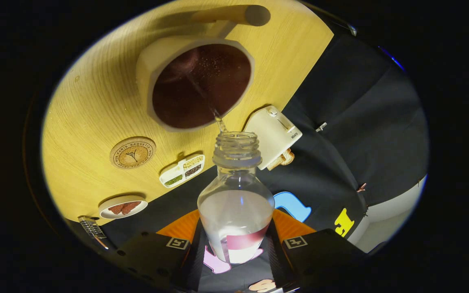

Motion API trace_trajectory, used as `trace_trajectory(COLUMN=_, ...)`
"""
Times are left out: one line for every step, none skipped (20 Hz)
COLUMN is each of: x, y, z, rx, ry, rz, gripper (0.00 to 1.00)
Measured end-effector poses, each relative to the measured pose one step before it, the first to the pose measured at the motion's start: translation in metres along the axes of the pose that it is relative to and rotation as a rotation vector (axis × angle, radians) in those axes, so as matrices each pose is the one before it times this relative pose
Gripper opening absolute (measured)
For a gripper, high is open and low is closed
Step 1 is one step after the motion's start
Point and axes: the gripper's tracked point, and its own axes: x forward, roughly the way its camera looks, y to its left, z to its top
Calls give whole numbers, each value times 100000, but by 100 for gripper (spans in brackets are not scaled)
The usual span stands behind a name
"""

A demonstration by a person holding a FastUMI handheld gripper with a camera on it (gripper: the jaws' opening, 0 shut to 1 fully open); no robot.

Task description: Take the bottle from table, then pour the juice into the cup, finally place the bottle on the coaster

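Clear plastic bottle (236, 195) pinched between the fingers of the gripper (236, 244), one finger pressing on each side of its lower body. No cap on it, pale whitish liquid pooled in the lower part, a red band low on the body. Thin stream leaving the open mouth and dropping into the cup (196, 81) just beyond it. Cup is pale with an angular rim and a long handle sticking out the far side; inside looks dark reddish-brown with tiny bubbles on the surface.

Bottle's long axis running straight away from the fingers, neck aimed at the cup rim, tipped over for pouring.

Light wood-grain table (92, 106) underneath. Round coaster (132, 152) with printed text sitting beside the cup, well apart from the bottle. Near that, a small divided tray (182, 170) with green, yellow and dark fillings. Small plate (122, 206) with something reddish-brown on it, a white toaster (275, 136) with bread poking out, some metal utensil (92, 230) at the table edge. Black cloth wall past the table.
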Motion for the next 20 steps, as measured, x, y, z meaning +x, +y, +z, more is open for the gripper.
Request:
trace_trajectory(x=-157, y=52, z=-48, rx=-414, ry=-50, rz=31, gripper=69)
trace_trajectory(x=-284, y=106, z=-65, rx=-225, ry=-202, rz=297, gripper=69)
trace_trajectory(x=-163, y=107, z=-8, rx=-113, ry=-63, rz=214, gripper=69)
trace_trajectory(x=-37, y=-1, z=28, rx=-314, ry=-43, rz=-82, gripper=69)
trace_trajectory(x=69, y=90, z=-139, rx=-274, ry=123, rz=-8, gripper=69)
trace_trajectory(x=-17, y=60, z=-72, rx=21, ry=158, rz=222, gripper=69)
trace_trajectory(x=82, y=21, z=-32, rx=-34, ry=174, rz=37, gripper=69)
trace_trajectory(x=18, y=-39, z=-103, rx=-33, ry=134, rz=-17, gripper=69)
trace_trajectory(x=100, y=27, z=-24, rx=102, ry=171, rz=-68, gripper=69)
trace_trajectory(x=-76, y=31, z=-115, rx=125, ry=293, rz=61, gripper=69)
trace_trajectory(x=26, y=40, z=15, rx=65, ry=84, rz=274, gripper=69)
trace_trajectory(x=-33, y=44, z=-44, rx=23, ry=41, rz=48, gripper=69)
trace_trajectory(x=35, y=38, z=19, rx=84, ry=9, rz=159, gripper=69)
trace_trajectory(x=-22, y=73, z=-57, rx=74, ry=-4, rz=-68, gripper=69)
trace_trajectory(x=-91, y=86, z=23, rx=68, ry=91, rz=157, gripper=69)
trace_trajectory(x=2, y=81, z=-71, rx=30, ry=37, rz=152, gripper=69)
trace_trajectory(x=11, y=79, z=22, rx=-32, ry=89, rz=37, gripper=69)
trace_trajectory(x=6, y=41, z=-63, rx=-7, ry=55, rz=-52, gripper=69)
trace_trajectory(x=-5, y=14, z=33, rx=-4, ry=104, rz=-97, gripper=69)
trace_trajectory(x=-58, y=52, z=-48, rx=135, ry=162, rz=101, gripper=69)
